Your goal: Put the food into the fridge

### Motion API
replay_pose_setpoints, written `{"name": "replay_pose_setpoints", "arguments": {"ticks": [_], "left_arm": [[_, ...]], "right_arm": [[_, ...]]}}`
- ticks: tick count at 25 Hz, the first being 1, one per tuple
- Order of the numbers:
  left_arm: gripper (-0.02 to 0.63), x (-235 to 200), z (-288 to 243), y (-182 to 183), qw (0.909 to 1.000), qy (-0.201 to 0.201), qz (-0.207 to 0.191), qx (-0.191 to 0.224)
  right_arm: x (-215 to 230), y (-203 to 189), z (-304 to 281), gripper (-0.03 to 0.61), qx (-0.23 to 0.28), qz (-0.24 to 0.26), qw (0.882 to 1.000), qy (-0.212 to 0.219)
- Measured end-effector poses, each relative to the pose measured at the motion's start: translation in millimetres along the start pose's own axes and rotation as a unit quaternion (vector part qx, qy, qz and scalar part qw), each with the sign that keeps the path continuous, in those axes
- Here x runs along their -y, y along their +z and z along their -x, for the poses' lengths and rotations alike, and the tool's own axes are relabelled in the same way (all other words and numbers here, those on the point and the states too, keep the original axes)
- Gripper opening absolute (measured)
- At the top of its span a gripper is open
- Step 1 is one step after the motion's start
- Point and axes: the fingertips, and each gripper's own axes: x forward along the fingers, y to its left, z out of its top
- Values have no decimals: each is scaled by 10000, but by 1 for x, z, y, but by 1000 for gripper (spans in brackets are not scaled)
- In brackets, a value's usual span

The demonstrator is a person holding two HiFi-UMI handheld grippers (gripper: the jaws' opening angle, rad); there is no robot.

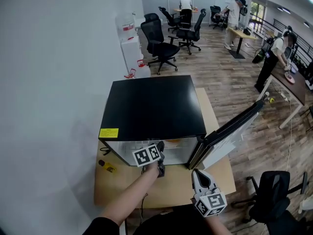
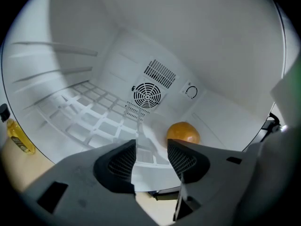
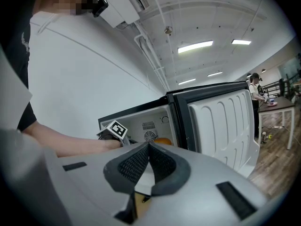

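Observation:
A small black fridge [image 1: 154,106] stands on a wooden table [image 1: 217,173], its door [image 1: 234,126] swung open to the right. An orange [image 2: 183,132] lies on the fridge floor at the right, below the fan grille; the right gripper view also catches the orange [image 3: 162,140]. My left gripper [image 2: 151,157] is at the fridge's mouth, jaws open and empty, with the orange just beyond its right jaw. My right gripper [image 1: 197,172] hovers over the table in front of the fridge. In its own view the right gripper [image 3: 149,147] is shut on nothing.
A white wire shelf [image 2: 89,117] spans the fridge's left side. A small yellow item [image 1: 108,167] lies on the table left of the fridge. A white wall runs along the left. A black office chair [image 1: 274,192] stands lower right; more chairs, desks and people fill the room behind.

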Motion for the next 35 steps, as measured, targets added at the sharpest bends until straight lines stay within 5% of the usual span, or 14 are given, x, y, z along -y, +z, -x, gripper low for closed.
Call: {"name": "replay_pose_setpoints", "arguments": {"ticks": [7,17,19,22,26,28,30,31,35], "left_arm": [[187,2,17,1,9979,-124,-606,204],[187,30,107,-6,9897,-707,-825,937],[187,45,134,-9,9813,-819,-1226,1238],[187,70,173,-16,9558,-968,-2125,1786],[186,79,213,-41,9520,-1191,-2119,1860],[180,80,237,-48,9396,-974,-2515,2107],[88,85,264,-54,9219,-799,-2874,2471],[67,87,273,-60,9206,-822,-2859,2528],[25,84,290,-100,9411,-1019,-2375,2182]], "right_arm": [[-7,1,7,60,45,42,10000,-49],[-18,2,33,60,112,109,9996,-234],[-20,0,40,60,101,114,9995,-282],[-26,-5,47,60,78,107,9994,-318],[-48,-2,64,60,112,262,9993,-247],[-57,-5,70,60,66,356,9991,-242],[-62,-9,75,60,-9,397,9988,-280],[-65,-11,78,60,-50,399,9987,-301],[-78,-20,92,60,-161,438,9986,-246]]}}
